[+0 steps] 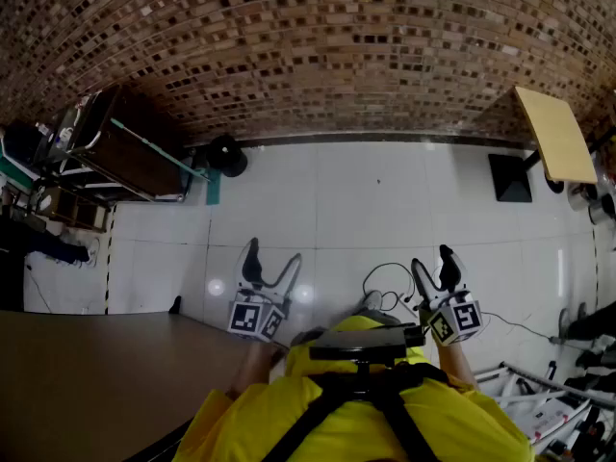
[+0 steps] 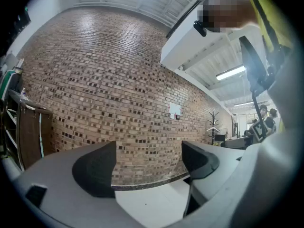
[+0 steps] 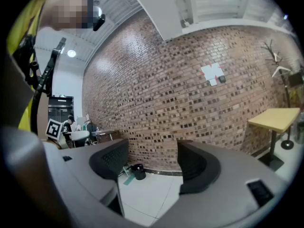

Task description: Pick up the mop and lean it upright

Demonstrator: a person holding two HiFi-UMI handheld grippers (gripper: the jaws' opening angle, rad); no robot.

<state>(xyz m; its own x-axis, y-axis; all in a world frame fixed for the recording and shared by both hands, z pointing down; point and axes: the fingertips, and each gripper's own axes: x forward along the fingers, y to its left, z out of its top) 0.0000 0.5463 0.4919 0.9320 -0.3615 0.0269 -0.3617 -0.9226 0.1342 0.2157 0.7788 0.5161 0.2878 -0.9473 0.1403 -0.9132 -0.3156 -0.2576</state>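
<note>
The mop (image 1: 159,148) has a teal handle that slants along the front of a dark cabinet (image 1: 135,147) at the far left, by the brick wall. Its teal head (image 1: 213,190) rests on the white floor next to a black bucket (image 1: 228,155). The right gripper view shows that bucket (image 3: 138,171) and the teal mop head (image 3: 127,179) far off between the jaws. My left gripper (image 1: 272,258) and right gripper (image 1: 433,263) are held low in front of me, well short of the mop. Both are open with nothing between them, as the left gripper (image 2: 148,163) and right gripper (image 3: 152,163) views show.
A brown tabletop (image 1: 87,373) fills the near left. A yellow table (image 1: 556,133) with a black base (image 1: 509,177) stands at the far right. Cables (image 1: 385,279) lie on the floor near my right gripper, and a white metal frame (image 1: 539,393) sits at the near right.
</note>
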